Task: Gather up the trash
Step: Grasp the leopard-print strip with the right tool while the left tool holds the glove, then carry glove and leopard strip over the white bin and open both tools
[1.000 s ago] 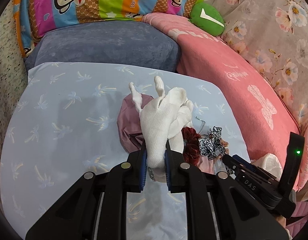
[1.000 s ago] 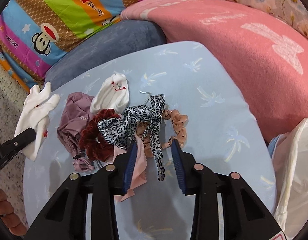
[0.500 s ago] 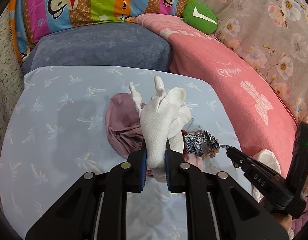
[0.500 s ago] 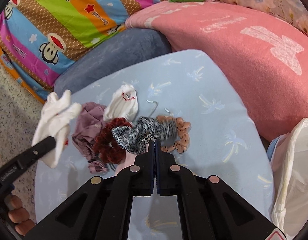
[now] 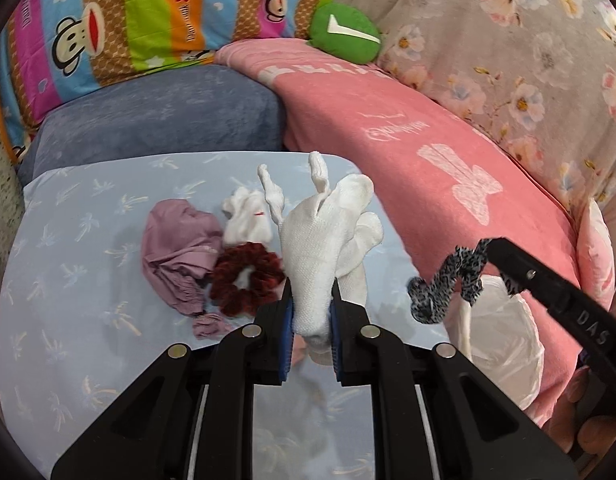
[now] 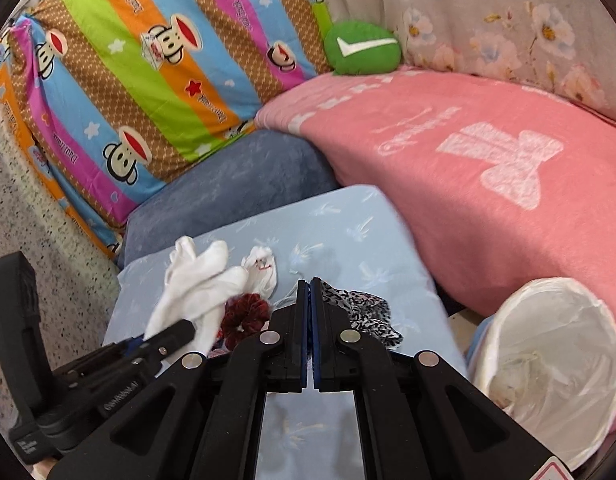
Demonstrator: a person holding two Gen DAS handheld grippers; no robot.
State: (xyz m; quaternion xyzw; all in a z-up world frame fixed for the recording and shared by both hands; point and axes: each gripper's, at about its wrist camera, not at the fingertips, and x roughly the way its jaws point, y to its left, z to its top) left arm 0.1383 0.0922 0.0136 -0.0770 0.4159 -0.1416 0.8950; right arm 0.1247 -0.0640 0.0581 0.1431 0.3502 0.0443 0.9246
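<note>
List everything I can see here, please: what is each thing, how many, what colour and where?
glove: one, white, clamped in left gripper
leopard scrunchie: one, black-and-white, hanging from right gripper
red scrunchie: one, dark red, on blue cushion
mauve cloth: one, beside red scrunchie
small white cloth: one, behind red scrunchie
bin: one, white liner, right of cushion
pink blanket: one, right
green pillow: one, back
striped monkey bedding: one, back left
fingers: lower right, left wrist view
</note>
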